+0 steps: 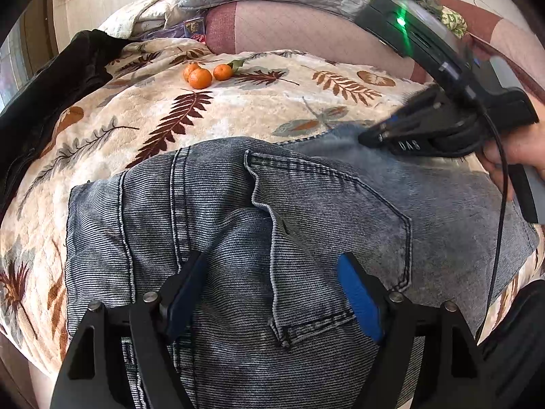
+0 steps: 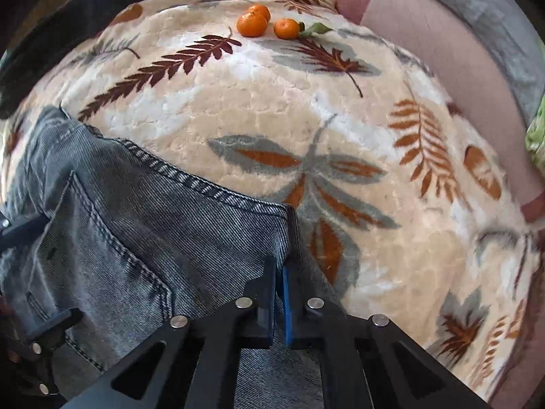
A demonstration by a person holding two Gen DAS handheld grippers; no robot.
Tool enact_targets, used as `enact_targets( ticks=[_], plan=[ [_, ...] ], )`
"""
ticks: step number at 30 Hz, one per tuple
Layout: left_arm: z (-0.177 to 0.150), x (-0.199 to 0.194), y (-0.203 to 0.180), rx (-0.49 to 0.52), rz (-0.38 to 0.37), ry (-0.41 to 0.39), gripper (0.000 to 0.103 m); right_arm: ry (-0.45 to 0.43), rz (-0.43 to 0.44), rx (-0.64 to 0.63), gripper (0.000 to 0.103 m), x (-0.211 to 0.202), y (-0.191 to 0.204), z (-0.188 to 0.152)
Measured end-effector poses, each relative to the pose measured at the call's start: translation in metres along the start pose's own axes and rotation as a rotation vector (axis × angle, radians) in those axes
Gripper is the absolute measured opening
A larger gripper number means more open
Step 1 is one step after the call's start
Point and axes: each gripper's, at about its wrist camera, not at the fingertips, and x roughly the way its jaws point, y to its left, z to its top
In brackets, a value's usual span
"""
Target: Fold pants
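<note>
- Faded grey-blue jeans [image 1: 238, 225] lie folded, back pocket up.
- Left gripper [image 1: 272, 293] spread above them; right gripper [image 2: 279, 293] clenched, holding nothing discernible.
- Only the left view shows the hand [image 1: 517, 150].

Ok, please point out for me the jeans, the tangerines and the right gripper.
jeans [image 1: 218, 225]: left wrist view, on the denim beside the back pocket.
tangerines [image 2: 252, 24]: right wrist view, on the front fruit's peel.
right gripper [image 2: 278, 269]: right wrist view, between its closed fingertips.

black tongs [image 1: 272, 289] w/ blue pads [image 1: 359, 303], silver screws, black cable [image 1: 500, 184]
</note>
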Motion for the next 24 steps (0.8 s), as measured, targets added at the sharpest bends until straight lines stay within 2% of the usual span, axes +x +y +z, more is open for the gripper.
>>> enact_targets(
  ticks=[4,7,11,13,14,15,16,17,18,20,22,24],
  plan=[
    [0.0,0.001,-0.002,0.005,0.004,0.002,0.083,-0.027,-0.097,0.006,0.002,0.01,-0.001,0.006],
    [-0.002,0.0,-0.003,0.017,0.01,-0.001,0.083,-0.029,-0.026,0.103,0.004,0.016,-0.015,0.003],
    [-0.002,0.001,-0.004,0.018,0.021,-0.001,0.083,-0.145,0.03,0.311,0.004,-0.03,-0.042,-0.025],
    [-0.001,0.001,-0.005,0.013,0.03,0.001,0.084,-0.17,0.126,0.405,0.006,-0.049,-0.051,-0.044],
    [0.0,0.002,-0.007,0.012,0.035,0.002,0.086,-0.159,0.195,0.43,0.013,-0.053,-0.052,-0.055],
    [0.0,0.003,-0.008,0.011,0.04,0.004,0.087,-0.141,0.25,0.449,0.032,-0.052,-0.05,-0.065],
    [0.001,0.004,-0.009,0.012,0.047,0.005,0.087,-0.121,0.269,0.462,0.045,-0.05,-0.048,-0.077],
    [0.001,0.005,-0.01,0.013,0.054,0.005,0.088,-0.091,0.248,0.461,0.072,-0.041,-0.047,-0.087],
    [0.001,0.005,-0.011,0.014,0.061,0.004,0.088,-0.054,0.196,0.454,0.078,-0.03,-0.046,-0.096],
    [-0.001,0.005,-0.012,0.02,0.071,0.001,0.088,0.021,0.095,0.51,0.078,-0.01,-0.061,-0.114],
    [-0.002,0.004,-0.013,0.024,0.075,-0.007,0.088,-0.074,0.145,0.635,0.078,-0.026,-0.081,-0.135],
    [-0.003,0.004,-0.014,0.036,0.081,-0.012,0.088,-0.161,0.177,0.675,0.078,-0.053,-0.088,-0.157]
  ],
)
